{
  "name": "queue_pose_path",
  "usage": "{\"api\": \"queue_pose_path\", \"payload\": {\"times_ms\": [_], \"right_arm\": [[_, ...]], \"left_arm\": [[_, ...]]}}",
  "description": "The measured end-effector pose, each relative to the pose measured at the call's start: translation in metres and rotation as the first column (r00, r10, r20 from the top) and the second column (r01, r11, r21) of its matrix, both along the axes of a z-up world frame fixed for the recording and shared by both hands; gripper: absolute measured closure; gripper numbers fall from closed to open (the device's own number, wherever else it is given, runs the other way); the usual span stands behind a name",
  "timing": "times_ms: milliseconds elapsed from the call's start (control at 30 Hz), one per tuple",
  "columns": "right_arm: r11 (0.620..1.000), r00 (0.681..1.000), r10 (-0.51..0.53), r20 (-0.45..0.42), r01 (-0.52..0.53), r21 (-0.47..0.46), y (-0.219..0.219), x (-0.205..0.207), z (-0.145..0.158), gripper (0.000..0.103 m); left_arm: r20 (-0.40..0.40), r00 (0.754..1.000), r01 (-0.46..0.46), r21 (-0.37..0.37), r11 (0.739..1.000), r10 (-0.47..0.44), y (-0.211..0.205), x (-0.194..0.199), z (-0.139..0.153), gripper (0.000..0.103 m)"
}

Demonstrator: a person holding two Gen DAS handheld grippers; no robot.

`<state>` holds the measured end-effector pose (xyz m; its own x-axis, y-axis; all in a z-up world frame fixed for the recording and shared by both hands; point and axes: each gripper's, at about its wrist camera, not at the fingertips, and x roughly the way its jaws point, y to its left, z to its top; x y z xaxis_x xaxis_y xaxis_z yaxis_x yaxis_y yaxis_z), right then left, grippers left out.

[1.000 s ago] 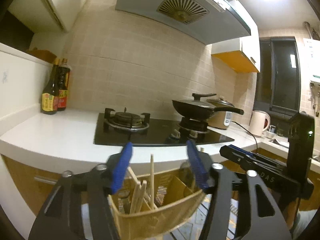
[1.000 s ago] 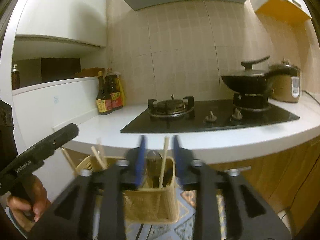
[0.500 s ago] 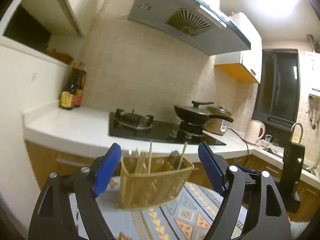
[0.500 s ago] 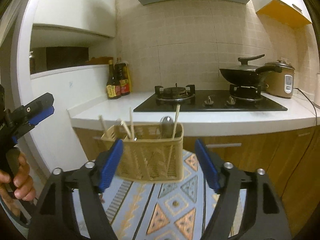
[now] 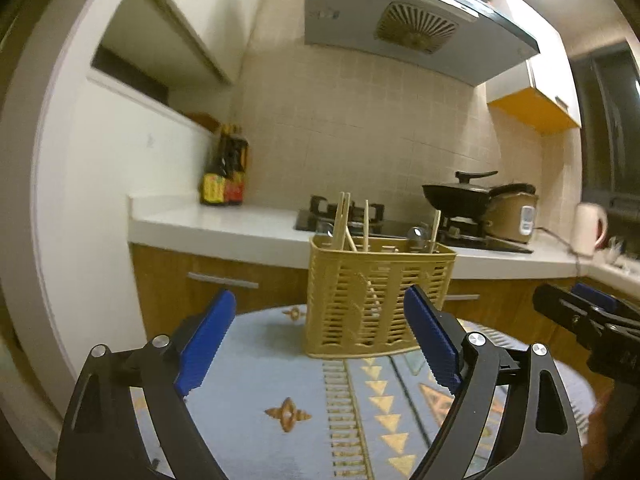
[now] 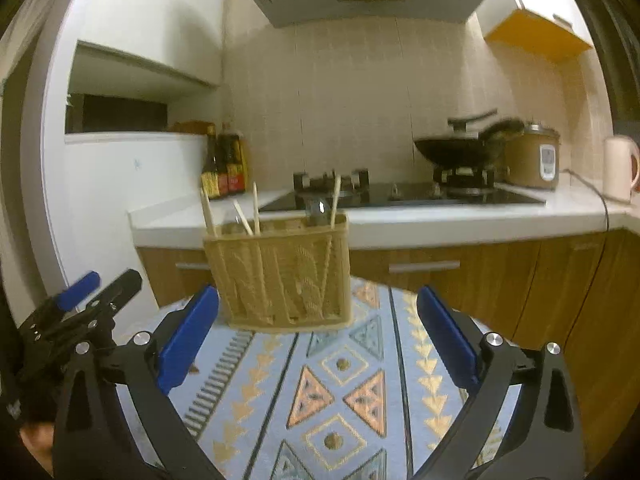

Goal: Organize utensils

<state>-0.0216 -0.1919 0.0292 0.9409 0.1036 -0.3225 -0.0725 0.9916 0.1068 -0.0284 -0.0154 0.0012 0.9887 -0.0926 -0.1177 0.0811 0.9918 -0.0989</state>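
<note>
A tan slatted utensil basket [image 5: 376, 300] stands upright at the far side of a round table with a blue patterned cloth [image 5: 280, 392]. It also shows in the right wrist view [image 6: 282, 276]. Wooden chopsticks [image 5: 343, 220] and a metal spoon [image 5: 416, 234] stick up out of it. My left gripper [image 5: 316, 338] is open and empty, just short of the basket. My right gripper [image 6: 316, 338] is open and empty, also short of the basket. Each gripper shows at the edge of the other's view, the right [image 5: 588, 316] and the left [image 6: 86, 296].
Behind the table runs a white kitchen counter [image 6: 440, 220] with a gas hob [image 6: 400, 196], a black wok [image 6: 456, 150], a rice cooker [image 6: 532, 156], a kettle [image 6: 620, 168] and sauce bottles [image 6: 224, 168]. Wooden cabinets [image 6: 500, 280] stand below it.
Both grippers have opened wide and drawn back from the basket. The basket, earlier close between the fingers, now stands on the table ahead of them.
</note>
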Motion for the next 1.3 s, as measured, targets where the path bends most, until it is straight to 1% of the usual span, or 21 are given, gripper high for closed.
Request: {"api": "queue_pose_path", "payload": {"times_ms": [100, 133, 233, 267, 333, 433, 567, 833, 967, 1067, 1300], "right_arm": [[1.0, 0.999, -0.023, -0.024, 0.023, -0.015, -0.002, 0.002, -0.013, 0.008], [0.999, 0.999, -0.029, -0.031, 0.028, -0.018, -0.002, 0.003, -0.015, 0.008], [0.999, 0.997, -0.036, -0.066, 0.035, -0.018, -0.004, 0.008, -0.026, 0.008], [0.999, 0.996, -0.043, -0.08, 0.042, -0.018, -0.005, 0.01, -0.03, 0.008], [0.999, 0.993, -0.043, -0.112, 0.041, -0.024, -0.006, 0.016, -0.035, 0.008], [0.997, 0.993, -0.059, -0.1, 0.054, -0.051, -0.004, 0.014, -0.034, 0.008], [0.997, 0.993, -0.051, -0.102, 0.045, -0.062, -0.003, 0.013, -0.037, 0.008], [0.995, 0.995, -0.046, -0.084, 0.038, -0.092, 0.004, 0.01, -0.036, 0.008], [0.996, 0.995, -0.043, -0.093, 0.035, -0.087, 0.003, 0.011, -0.037, 0.008], [0.996, 0.994, -0.037, -0.102, 0.028, -0.086, 0.004, 0.012, -0.038, 0.008], [0.995, 0.994, -0.05, -0.1, 0.041, -0.089, 0.003, 0.012, -0.039, 0.008]], "left_arm": [[0.035, 0.999, -0.022, 0.033, 0.999, 0.021, -0.007, -0.003, -0.004, 0.008], [0.035, 0.999, -0.026, 0.037, 0.999, 0.024, -0.007, -0.002, -0.005, 0.008], [0.004, 1.0, -0.014, 0.026, 1.0, 0.014, -0.005, 0.002, -0.008, 0.008], [-0.015, 1.0, -0.014, 0.027, 1.0, 0.014, -0.005, 0.004, -0.009, 0.008], [-0.026, 0.999, -0.023, 0.028, 0.999, 0.024, -0.004, 0.006, -0.011, 0.008], [-0.047, 0.999, -0.026, 0.026, 0.999, 0.028, -0.003, 0.009, -0.012, 0.008], [-0.076, 0.997, -0.031, 0.021, 0.999, 0.033, -0.001, 0.013, -0.014, 0.008], [-0.066, 0.997, -0.037, 0.009, 0.999, 0.038, 0.001, 0.011, -0.014, 0.008], [-0.058, 0.997, -0.056, 0.032, 0.998, 0.058, -0.003, 0.009, -0.013, 0.008], [-0.055, 0.997, -0.054, 0.045, 0.997, 0.057, -0.005, 0.007, -0.013, 0.008], [-0.049, 0.997, -0.049, 0.053, 0.997, 0.052, -0.007, 0.005, -0.012, 0.008]]}}
